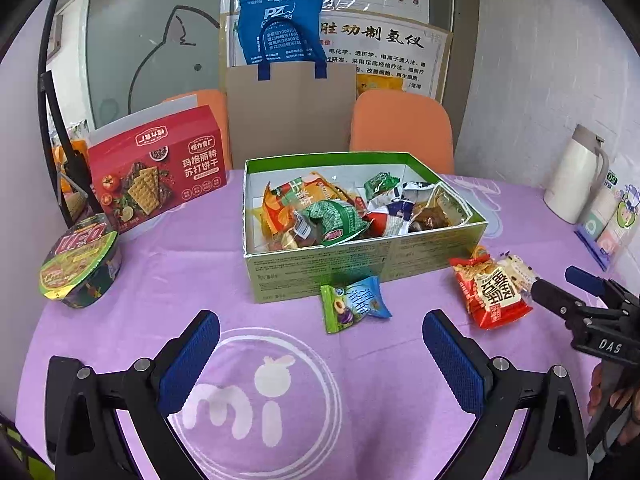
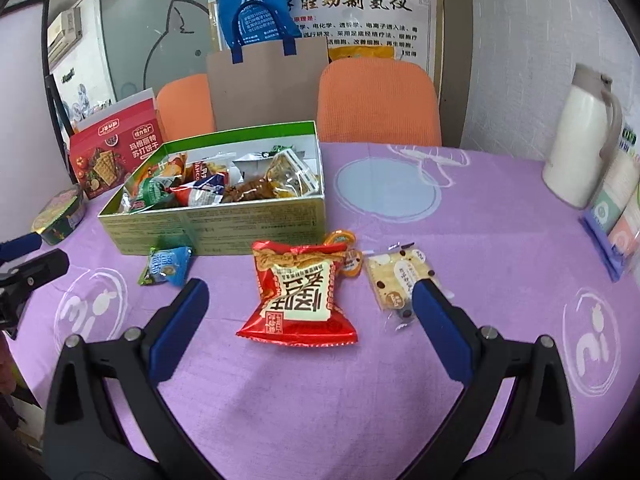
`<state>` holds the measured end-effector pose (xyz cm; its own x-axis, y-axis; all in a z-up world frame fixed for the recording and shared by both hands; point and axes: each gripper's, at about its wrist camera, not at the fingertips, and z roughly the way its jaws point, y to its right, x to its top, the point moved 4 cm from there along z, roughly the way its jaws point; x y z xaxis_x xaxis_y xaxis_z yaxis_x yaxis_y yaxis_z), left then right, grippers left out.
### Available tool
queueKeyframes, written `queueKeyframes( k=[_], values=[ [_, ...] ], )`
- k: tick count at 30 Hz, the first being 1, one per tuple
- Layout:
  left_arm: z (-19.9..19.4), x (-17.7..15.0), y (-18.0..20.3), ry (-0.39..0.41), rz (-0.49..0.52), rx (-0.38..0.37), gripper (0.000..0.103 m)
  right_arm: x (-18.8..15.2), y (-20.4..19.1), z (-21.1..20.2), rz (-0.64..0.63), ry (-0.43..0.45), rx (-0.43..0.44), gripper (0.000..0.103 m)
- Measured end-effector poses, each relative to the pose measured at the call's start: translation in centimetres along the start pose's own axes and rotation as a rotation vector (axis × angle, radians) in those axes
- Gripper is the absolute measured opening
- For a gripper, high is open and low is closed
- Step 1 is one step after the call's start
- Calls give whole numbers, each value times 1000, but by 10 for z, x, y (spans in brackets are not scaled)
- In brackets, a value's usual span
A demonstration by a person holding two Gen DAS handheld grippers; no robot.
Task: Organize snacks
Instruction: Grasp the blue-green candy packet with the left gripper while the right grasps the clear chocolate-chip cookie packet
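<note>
A green open box [image 1: 320, 270] [image 2: 224, 224] holding several snack packets stands mid-table. In front of it lie a small green-blue packet [image 1: 354, 303] [image 2: 168, 266], a red snack bag [image 1: 494, 294] [image 2: 298, 296], a small orange packet [image 2: 346, 254] behind the red bag, and a clear-wrapped pale biscuit [image 2: 394, 282]. My left gripper [image 1: 320, 344] is open just short of the green-blue packet. My right gripper [image 2: 312, 312] is open with the red bag between its fingers, its right finger [image 2: 436, 320] over the biscuit's edge; it also shows as the right gripper [image 1: 568, 290].
A red cracker box [image 1: 156, 168] [image 2: 114, 152] and a noodle bowl [image 1: 80, 266] [image 2: 60, 214] sit at the left. A white thermos [image 1: 574, 176] [image 2: 580, 144] and cartons stand at the right. Orange chairs [image 1: 402, 124] and a blue bag [image 1: 280, 28] lie beyond the purple tablecloth [image 1: 280, 380].
</note>
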<state>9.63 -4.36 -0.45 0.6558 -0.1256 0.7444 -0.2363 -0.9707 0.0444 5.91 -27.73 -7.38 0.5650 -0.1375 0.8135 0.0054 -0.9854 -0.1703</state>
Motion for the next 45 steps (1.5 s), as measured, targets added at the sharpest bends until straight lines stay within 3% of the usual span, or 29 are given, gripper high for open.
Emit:
queueKeyframes(
  k=[3, 7, 10, 12, 16, 19, 25, 28, 31, 33, 34, 36, 37, 39, 45],
  values=[
    [9, -5, -4, -11, 4, -15, 103, -7, 2, 7, 21, -39, 126, 93],
    [22, -14, 0, -44, 27, -48, 103, -7, -11, 25, -58, -65, 60, 91],
    [28, -21, 2, -64, 52, -52, 103, -4, -15, 42, -53, -93, 63, 90],
    [31, -22, 2, -68, 63, -51, 103, -6, -17, 53, -67, -118, 38, 83],
    [42, -16, 1, -84, 46, -69, 103, -13, -17, 63, -85, -156, 33, 57],
    [51, -10, 3, -89, 36, -92, 100, -16, -17, 59, -90, -165, 52, 51],
    [80, 1, 9, -123, 10, -117, 91, -14, -17, 38, -77, -114, 64, 51],
    [95, 3, 10, -147, -6, -115, 90, -13, -1, 29, -71, -88, 12, 51],
    [105, 2, 12, -167, -13, -118, 89, -11, 32, 26, -35, -91, -70, 62],
    [110, 1, 14, -176, -9, -124, 77, -10, 52, 28, -12, -100, -98, 70],
    [114, -1, 15, -187, -8, -127, 73, -10, 58, 31, -11, -105, -110, 71],
    [123, -6, 16, -219, -17, -152, 55, -12, 68, 37, -32, -125, -140, 71],
    [121, -7, 17, -199, -11, -142, 54, -12, 70, 41, -45, -133, -147, 72],
    [120, -10, 20, -197, 20, -133, 39, -12, 73, 49, -59, -146, -149, 73],
    [99, -28, 21, -208, 25, -174, 44, -3, 72, 70, -115, -163, -136, 77]
  ],
)
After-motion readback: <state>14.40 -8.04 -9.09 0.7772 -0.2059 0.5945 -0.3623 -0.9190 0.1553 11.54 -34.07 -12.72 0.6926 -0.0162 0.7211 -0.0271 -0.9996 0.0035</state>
